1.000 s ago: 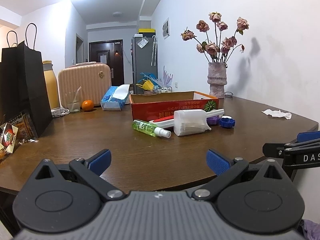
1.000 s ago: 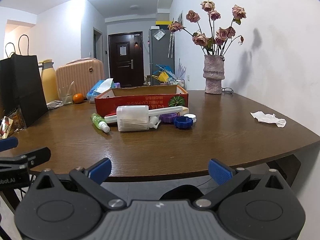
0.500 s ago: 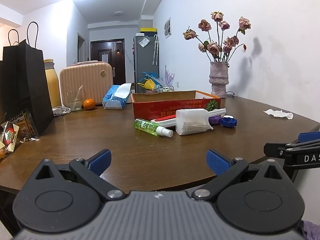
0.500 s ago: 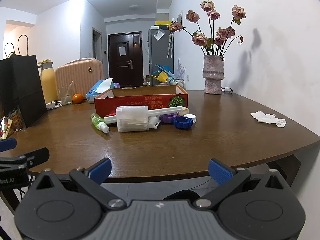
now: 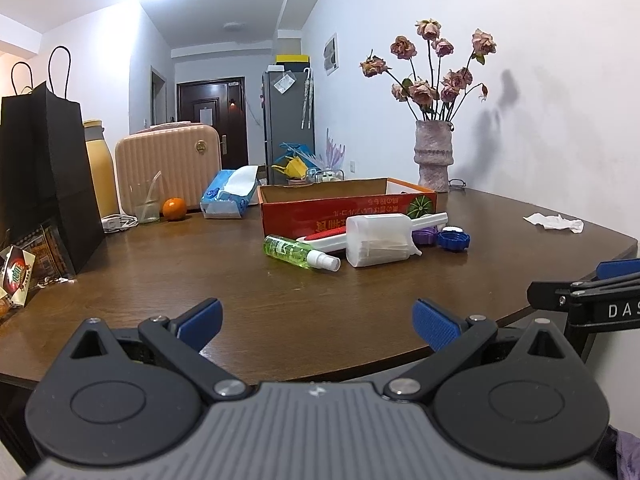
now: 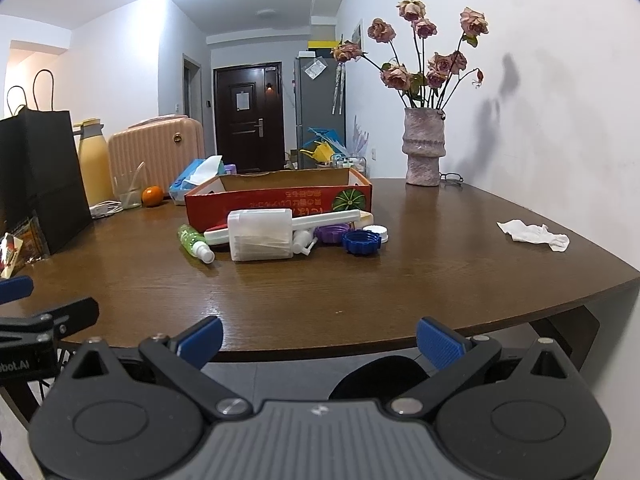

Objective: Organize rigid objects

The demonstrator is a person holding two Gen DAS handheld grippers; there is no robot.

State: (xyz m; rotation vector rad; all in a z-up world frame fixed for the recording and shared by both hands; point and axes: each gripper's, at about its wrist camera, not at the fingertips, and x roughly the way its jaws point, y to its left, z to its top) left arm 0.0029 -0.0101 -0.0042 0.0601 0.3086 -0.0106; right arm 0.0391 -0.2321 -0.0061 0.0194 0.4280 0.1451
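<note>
We're hovering at table edge, nothing picked yet. Left gripper (image 5: 316, 322) and right gripper (image 6: 318, 338) both spread wide, empty. Clutter – green spray bottle (image 5: 298, 251), white container (image 6: 261, 234), blue cap (image 6: 362, 242) – lying just before red box (image 6: 280, 200). Next we're reaching forward for nearest piece.

Left gripper (image 5: 316, 322) hangs wide open w/ nothing in it at the table (image 5: 200, 280) edge, green spray bottle (image 5: 298, 252) & white container (image 5: 378, 240) lying near the red box (image 5: 344, 210).

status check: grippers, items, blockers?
Left gripper and right gripper open, empty, short of table. Green spray bottle, white plastic container lie before red cardboard box. Path clear.
</note>
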